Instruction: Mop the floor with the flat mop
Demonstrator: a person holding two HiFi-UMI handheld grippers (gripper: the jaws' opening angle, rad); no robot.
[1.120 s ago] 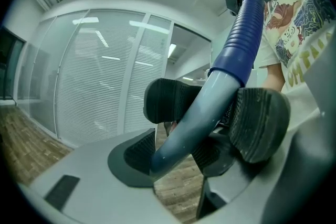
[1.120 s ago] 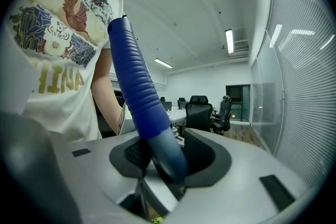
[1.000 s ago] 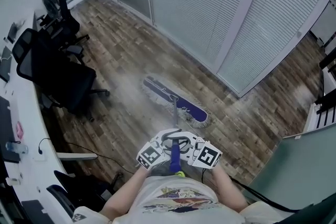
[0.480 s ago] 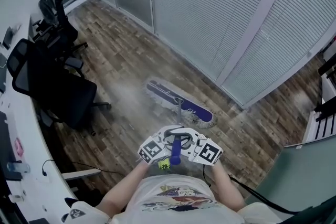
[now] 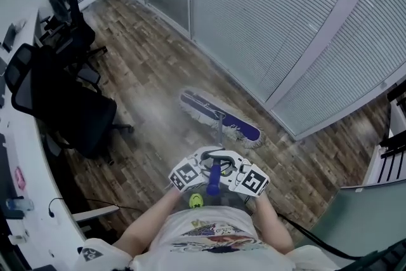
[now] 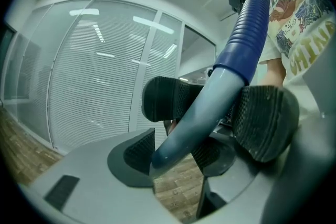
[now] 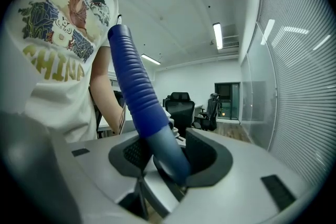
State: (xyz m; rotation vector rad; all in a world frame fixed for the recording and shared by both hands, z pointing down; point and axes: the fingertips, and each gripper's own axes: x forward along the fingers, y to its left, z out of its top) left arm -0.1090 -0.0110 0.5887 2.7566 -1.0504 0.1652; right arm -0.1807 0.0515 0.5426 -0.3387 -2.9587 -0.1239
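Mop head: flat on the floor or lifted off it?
Flat down. The mop head lies spread on the wood floor near the glass wall.

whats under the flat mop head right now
The mop head lies flat on the wood floor, with a pale hazy streak running from it toward the black chair. The patch directly beneath it is covered, so its state can't be seen.
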